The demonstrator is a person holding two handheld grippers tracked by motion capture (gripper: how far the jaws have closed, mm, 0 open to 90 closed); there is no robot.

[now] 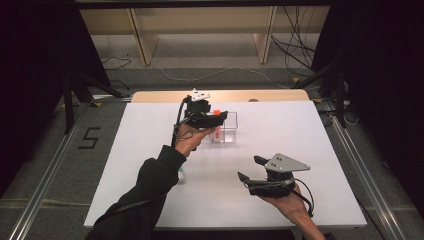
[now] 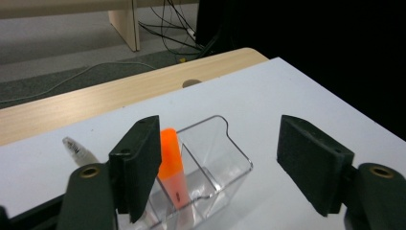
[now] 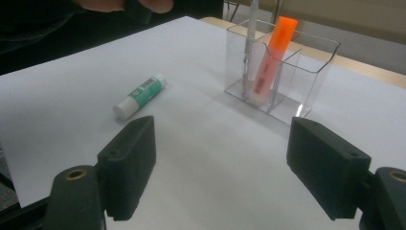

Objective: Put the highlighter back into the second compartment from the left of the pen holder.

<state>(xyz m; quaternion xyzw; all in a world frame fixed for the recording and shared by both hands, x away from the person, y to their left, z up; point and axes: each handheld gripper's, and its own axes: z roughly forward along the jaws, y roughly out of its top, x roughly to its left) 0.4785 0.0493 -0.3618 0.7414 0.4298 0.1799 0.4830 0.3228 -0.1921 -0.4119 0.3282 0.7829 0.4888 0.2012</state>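
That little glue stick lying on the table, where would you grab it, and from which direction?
Probably across the middle of its green barrel, coming straight down. The glue stick lies flat on the white table with open space around it, so the open right gripper could straddle it.

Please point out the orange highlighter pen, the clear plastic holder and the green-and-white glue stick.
Orange highlighter pen (image 3: 282,29): right gripper view, on its orange cap.
Clear plastic holder (image 3: 313,79): right gripper view, on its right-hand wall.
Green-and-white glue stick (image 3: 143,93): right gripper view, on the green label at mid-body.
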